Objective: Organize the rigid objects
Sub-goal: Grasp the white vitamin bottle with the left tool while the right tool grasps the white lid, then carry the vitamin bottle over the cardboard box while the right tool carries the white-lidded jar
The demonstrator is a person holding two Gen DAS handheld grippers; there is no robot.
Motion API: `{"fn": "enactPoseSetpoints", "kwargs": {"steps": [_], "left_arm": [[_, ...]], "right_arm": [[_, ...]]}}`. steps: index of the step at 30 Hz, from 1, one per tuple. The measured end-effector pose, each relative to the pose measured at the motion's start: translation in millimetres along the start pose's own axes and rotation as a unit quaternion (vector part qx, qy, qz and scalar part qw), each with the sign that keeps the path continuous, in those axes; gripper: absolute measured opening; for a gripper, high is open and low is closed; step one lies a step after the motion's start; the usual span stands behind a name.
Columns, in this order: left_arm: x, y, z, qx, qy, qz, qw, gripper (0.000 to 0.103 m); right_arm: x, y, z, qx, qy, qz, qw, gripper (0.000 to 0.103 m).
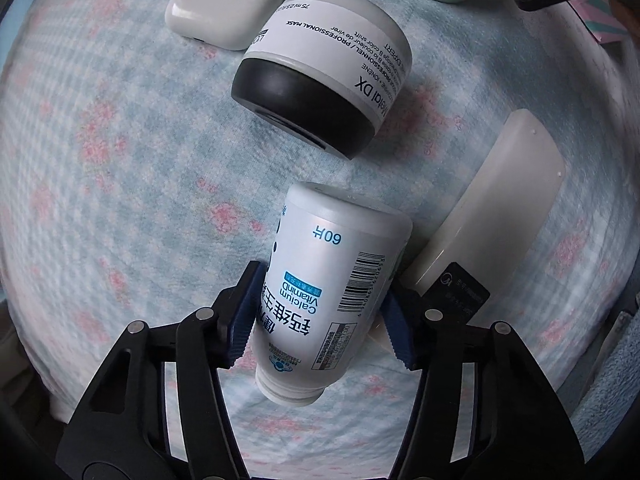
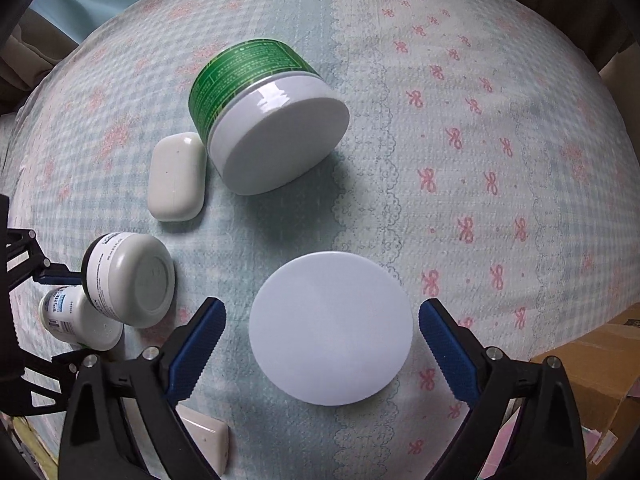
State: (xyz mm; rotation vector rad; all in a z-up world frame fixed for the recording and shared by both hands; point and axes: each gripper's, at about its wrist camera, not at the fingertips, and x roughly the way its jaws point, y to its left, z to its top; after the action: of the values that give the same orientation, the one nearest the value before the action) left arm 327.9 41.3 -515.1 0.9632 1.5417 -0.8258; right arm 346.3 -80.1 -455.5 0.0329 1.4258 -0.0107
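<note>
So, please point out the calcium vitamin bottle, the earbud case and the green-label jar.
calcium vitamin bottle (image 1: pixel 320 276), left wrist view, label.
earbud case (image 1: pixel 224 8), left wrist view, lid top.
green-label jar (image 2: pixel 276 144), right wrist view, white lid.

Soft daylight, mild shadows, heavy fisheye edge distortion

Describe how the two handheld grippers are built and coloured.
Both look alike. The left gripper and the right gripper each have matte black angular linkage arms joined by round silver pivot pins, ending in fingers with blue ribbed pads. No cables or sleeves show.
</note>
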Motion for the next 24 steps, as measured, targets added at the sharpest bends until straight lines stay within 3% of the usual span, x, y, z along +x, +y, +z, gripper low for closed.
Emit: {"fn": "enactPoseSetpoints", "kwargs": {"steps": [2, 4, 13, 24], "left_arm": [[1.9, -3.7, 0.9, 0.001, -0.003, 0.001, 1.0000, 0.052], [3.4, -4.7, -0.7, 0.001, -0.006, 0.002, 1.0000, 0.052], [-21.0, -5.6, -23.9, -0.007, -0.025, 0.005, 0.9996, 0.051], [-54.5, 14.8, -37.1, -0.025, -0.045, 0.008, 0.9986, 0.051]], "right_arm": [[4.8, 0.2, 2.9, 0.001, 0.012, -0.002, 1.000, 0.073], [8.9, 0.6, 4.8, 0.001, 0.021, -0.018, 1.000, 0.066], [8.0, -4.8, 1.1, 0.014, 0.024, -0.012, 1.000, 0.066], [-26.7, 5.8, -4.7, 0.007, 0.007, -0.009, 1.000, 0.066]]}}
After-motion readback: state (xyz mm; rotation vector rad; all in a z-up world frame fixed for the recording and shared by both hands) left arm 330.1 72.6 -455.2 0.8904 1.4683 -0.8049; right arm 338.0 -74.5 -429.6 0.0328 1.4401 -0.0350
